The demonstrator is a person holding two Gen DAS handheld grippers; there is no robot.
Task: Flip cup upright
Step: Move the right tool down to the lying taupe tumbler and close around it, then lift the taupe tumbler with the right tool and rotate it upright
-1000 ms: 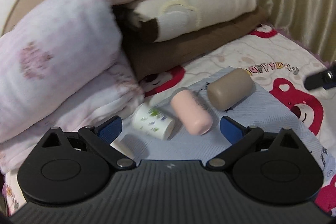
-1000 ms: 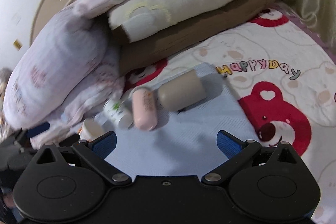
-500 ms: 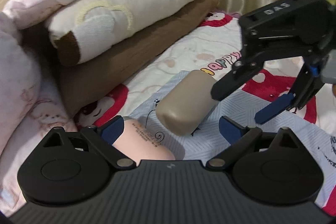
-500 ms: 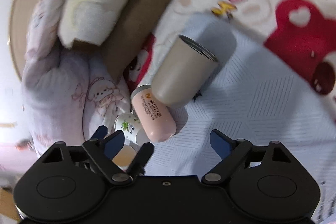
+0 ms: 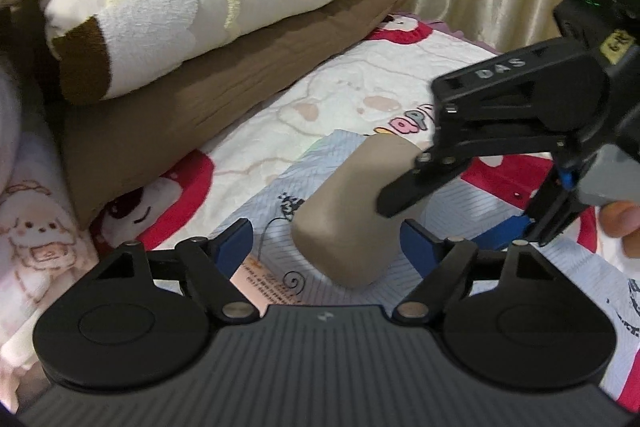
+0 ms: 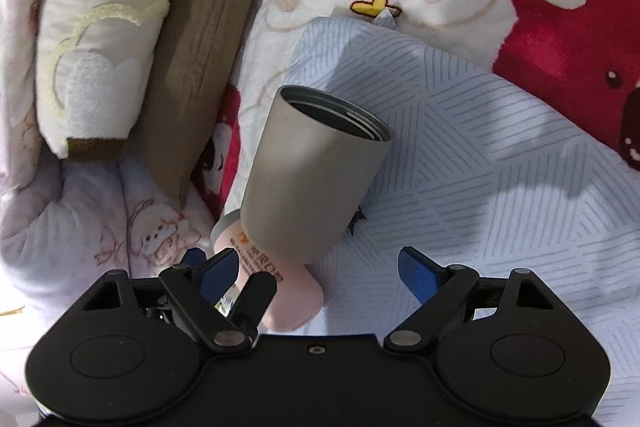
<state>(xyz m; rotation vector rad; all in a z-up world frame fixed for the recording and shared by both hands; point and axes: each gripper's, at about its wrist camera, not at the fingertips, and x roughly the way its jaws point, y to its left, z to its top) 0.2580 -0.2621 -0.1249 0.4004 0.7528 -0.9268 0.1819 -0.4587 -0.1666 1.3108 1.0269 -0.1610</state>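
Over the last second both grippers have closed in on the taupe cylindrical metal cup (image 6: 316, 183), lying sideways on the pale blue patterned mat (image 6: 500, 163). The right gripper (image 6: 316, 267) now straddles its base with jaws wide and empty; the left gripper (image 5: 326, 241) is likewise spread and holds nothing. A grasp looks imminent, with the flip not yet begun.

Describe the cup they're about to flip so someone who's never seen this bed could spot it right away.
Start at the stack of folded blankets on the bed, then drop to the pale blue striped mat beside it. The taupe cup lies there on its side, its open metal-lined mouth facing away from the right gripper. It is wider and duller than the pink bottle touching its base.
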